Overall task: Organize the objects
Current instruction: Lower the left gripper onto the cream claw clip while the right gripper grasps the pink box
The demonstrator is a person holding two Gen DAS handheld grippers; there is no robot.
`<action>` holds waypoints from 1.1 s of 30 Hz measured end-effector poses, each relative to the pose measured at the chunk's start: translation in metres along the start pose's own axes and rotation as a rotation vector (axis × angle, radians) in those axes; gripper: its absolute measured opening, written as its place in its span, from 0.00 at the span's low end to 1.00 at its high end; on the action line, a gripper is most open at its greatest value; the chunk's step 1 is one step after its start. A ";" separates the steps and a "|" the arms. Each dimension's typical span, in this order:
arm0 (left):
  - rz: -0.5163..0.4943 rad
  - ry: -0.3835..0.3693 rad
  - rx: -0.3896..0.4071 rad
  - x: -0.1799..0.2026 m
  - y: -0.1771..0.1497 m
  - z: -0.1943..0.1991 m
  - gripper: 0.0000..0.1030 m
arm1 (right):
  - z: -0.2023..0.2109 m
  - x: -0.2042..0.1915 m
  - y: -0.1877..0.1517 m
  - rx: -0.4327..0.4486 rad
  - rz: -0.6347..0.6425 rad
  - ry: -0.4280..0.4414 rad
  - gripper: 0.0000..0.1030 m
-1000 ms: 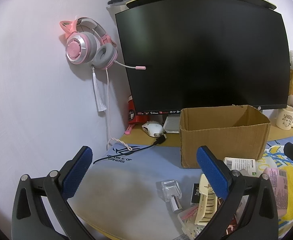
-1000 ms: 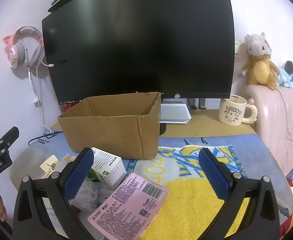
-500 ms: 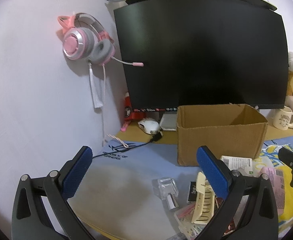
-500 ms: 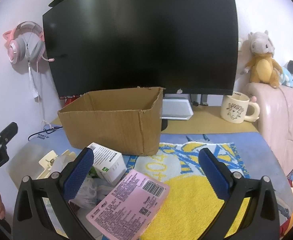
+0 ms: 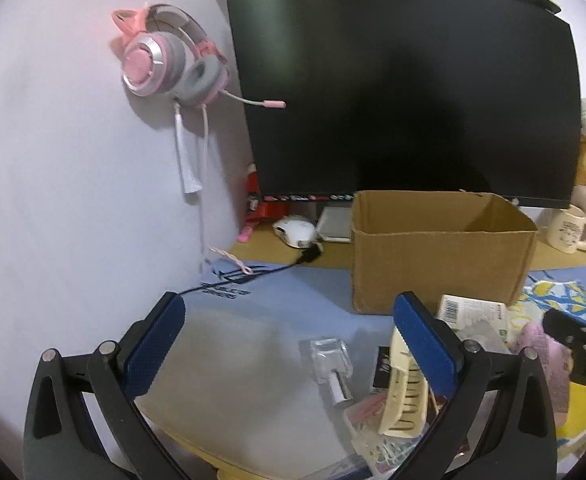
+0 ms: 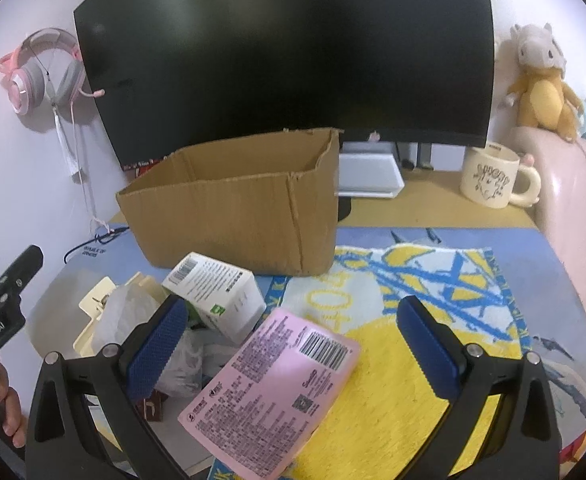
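An open brown cardboard box (image 5: pixel 441 256) (image 6: pixel 237 224) stands on the desk before the monitor. Loose items lie in front of it: a white carton (image 6: pixel 215 294) (image 5: pixel 473 310), a pink flat pack (image 6: pixel 273 388), a cream hair claw (image 5: pixel 403 392), a clear small bottle (image 5: pixel 331 360), a crumpled clear bag (image 6: pixel 133 312). My left gripper (image 5: pixel 289 354) is open and empty above the blue mat, left of the pile. My right gripper (image 6: pixel 291 354) is open and empty, low over the pink pack.
A black monitor (image 6: pixel 285 52) fills the back. Pink headphones (image 5: pixel 165 68) hang on the left wall. A cream mug (image 6: pixel 493 178) stands at the right, a white mouse (image 5: pixel 297 232) left of the box. A yellow-and-blue towel (image 6: pixel 413 320) covers the desk's right side. Plush toys (image 6: pixel 541 80) sit on pink furniture.
Both grippers have dipped and moved slightly forward; the right one sits closer over the pink pack and carton. Both stay open. Nothing on the desk has moved.
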State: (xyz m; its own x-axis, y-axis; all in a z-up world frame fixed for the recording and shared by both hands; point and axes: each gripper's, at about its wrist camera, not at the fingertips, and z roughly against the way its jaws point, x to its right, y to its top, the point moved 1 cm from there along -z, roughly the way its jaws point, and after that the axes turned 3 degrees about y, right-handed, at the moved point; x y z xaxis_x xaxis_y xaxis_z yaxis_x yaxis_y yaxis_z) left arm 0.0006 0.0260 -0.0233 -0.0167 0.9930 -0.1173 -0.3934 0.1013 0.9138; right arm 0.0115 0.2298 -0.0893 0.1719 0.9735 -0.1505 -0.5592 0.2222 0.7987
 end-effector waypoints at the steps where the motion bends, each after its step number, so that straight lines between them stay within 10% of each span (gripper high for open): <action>1: 0.003 -0.019 -0.006 0.000 0.000 -0.001 1.00 | -0.001 0.000 0.000 -0.007 -0.001 -0.003 1.00; 19: -0.075 -0.260 -0.184 0.022 -0.016 -0.020 1.00 | -0.031 0.015 -0.008 -0.177 -0.100 0.011 1.00; 33: -0.146 -0.265 -0.244 0.037 -0.026 -0.027 1.00 | -0.040 0.013 -0.010 -0.220 -0.092 -0.011 1.00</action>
State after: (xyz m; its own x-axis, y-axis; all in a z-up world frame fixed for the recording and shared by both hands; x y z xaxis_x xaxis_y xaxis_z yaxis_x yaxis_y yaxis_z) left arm -0.0148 0.0588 -0.0624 0.2812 0.9538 -0.1060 -0.5819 0.2573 0.7715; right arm -0.0127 0.2425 -0.1223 0.2381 0.9484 -0.2093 -0.7041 0.3170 0.6354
